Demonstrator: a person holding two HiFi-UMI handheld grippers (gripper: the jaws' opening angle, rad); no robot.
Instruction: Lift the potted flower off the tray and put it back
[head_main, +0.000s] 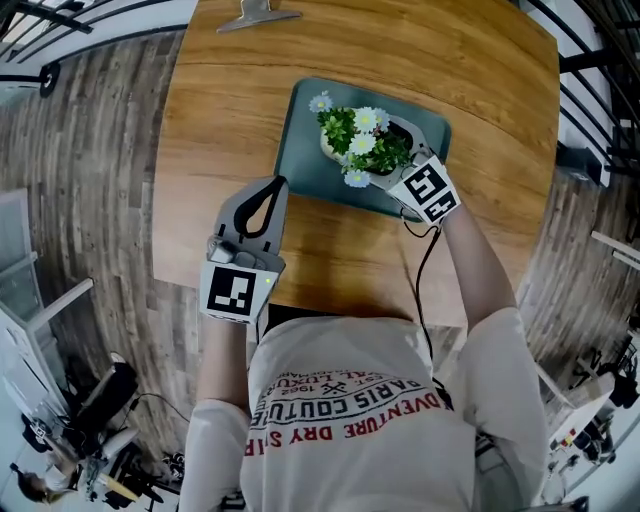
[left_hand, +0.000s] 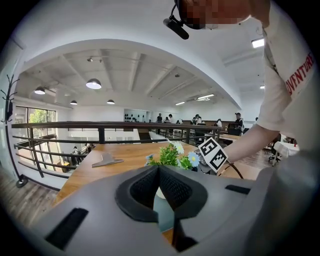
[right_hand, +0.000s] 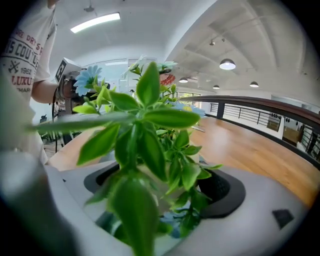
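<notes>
On the dark teal tray in the middle of the wooden table stands the potted flower, green leaves with white and pale blue blooms in a white pot. My right gripper reaches it from the near right, jaws on either side of the pot. In the right gripper view the leaves fill the frame and the cream pot sits between the pads of that gripper. Whether the pot rests on the tray I cannot tell. My left gripper hovers left of the tray, shut and empty, facing the flower.
A grey metal clip-like piece lies at the table's far edge, also seen in the left gripper view. Bare wood runs between tray and near edge. Black railings border the table's far and right sides.
</notes>
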